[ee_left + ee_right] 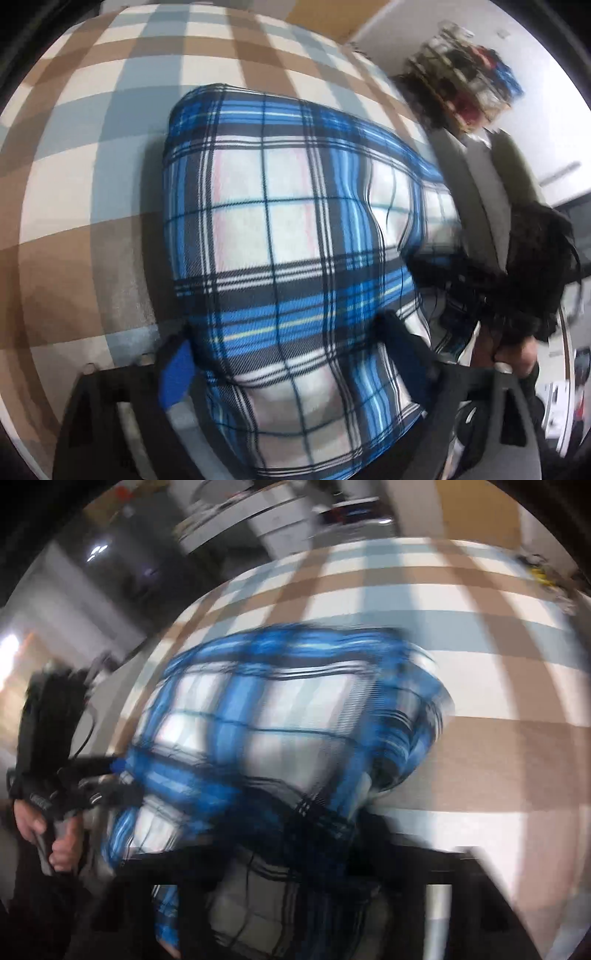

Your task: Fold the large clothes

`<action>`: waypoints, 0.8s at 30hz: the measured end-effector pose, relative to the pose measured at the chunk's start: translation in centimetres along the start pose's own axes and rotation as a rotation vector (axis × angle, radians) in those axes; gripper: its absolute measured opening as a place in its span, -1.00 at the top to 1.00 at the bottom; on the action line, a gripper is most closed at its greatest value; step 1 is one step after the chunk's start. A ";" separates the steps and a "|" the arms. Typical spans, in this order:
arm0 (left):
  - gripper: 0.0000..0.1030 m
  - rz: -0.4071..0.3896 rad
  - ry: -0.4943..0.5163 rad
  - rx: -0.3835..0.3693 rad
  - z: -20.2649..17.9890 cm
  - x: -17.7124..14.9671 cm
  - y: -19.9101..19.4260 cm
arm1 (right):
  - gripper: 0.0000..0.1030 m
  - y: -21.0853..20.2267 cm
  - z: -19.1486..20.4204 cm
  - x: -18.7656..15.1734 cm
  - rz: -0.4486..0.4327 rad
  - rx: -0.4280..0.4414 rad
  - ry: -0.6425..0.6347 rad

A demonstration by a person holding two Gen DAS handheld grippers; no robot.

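A blue, white and black plaid garment (280, 206) lies folded into a thick bundle on a checked brown, grey and white cover (92, 147). My left gripper (291, 365) straddles its near end. The jaws stand wide, with a blue-padded finger (177, 373) at the left edge and the other finger at the right. In the right wrist view the plaid garment (280, 731) is smeared by blur and drapes over my right gripper (266, 886), so its jaws are unclear. A hand (55, 834) holds the left gripper's body at the left edge of that view.
The checked cover (461, 664) spreads wide beyond the garment. A cluttered shelf (465, 85) stands against a white wall at the back right. A person's hand (495, 347) with a dark sleeve sits by the cover's right edge. Furniture and boxes (273, 520) lie beyond the far edge.
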State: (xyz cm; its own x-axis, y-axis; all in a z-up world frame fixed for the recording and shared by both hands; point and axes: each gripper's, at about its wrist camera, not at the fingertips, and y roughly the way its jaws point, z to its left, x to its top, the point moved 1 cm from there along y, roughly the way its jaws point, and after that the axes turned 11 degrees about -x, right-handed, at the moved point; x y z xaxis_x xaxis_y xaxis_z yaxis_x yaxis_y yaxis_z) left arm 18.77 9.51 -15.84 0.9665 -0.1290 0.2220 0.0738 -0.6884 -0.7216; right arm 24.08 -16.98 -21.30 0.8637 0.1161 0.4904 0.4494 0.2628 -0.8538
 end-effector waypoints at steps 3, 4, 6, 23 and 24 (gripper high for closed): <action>0.16 -0.030 0.027 0.012 -0.7 0.2 -1.7 | 0.43 -0.5 0.7 0.1 -0.031 0.012 -0.014; 0.31 -0.041 0.051 0.010 -1.4 0.1 -2.4 | 0.49 -1.0 0.9 0.0 -0.057 0.029 -0.020; 0.35 -0.035 0.085 0.037 -2.2 -0.2 -3.0 | 0.54 -2.2 1.0 -0.1 -0.100 0.072 -0.029; 0.42 -0.207 0.082 0.134 0.7 -2.9 -16.5 | 0.59 -8.0 16.5 3.8 -0.283 0.310 -0.151; 0.42 -0.225 0.080 0.149 1.0 -3.0 -17.6 | 0.59 -8.0 17.7 4.3 -0.290 0.326 -0.162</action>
State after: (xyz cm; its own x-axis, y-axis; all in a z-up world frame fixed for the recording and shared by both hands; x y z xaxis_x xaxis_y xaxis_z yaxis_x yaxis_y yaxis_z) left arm 14.82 22.78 -4.46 0.8996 -0.0450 0.4343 0.3252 -0.5947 -0.7353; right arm 20.12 -1.68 -9.29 0.6550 0.1346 0.7435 0.5495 0.5906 -0.5910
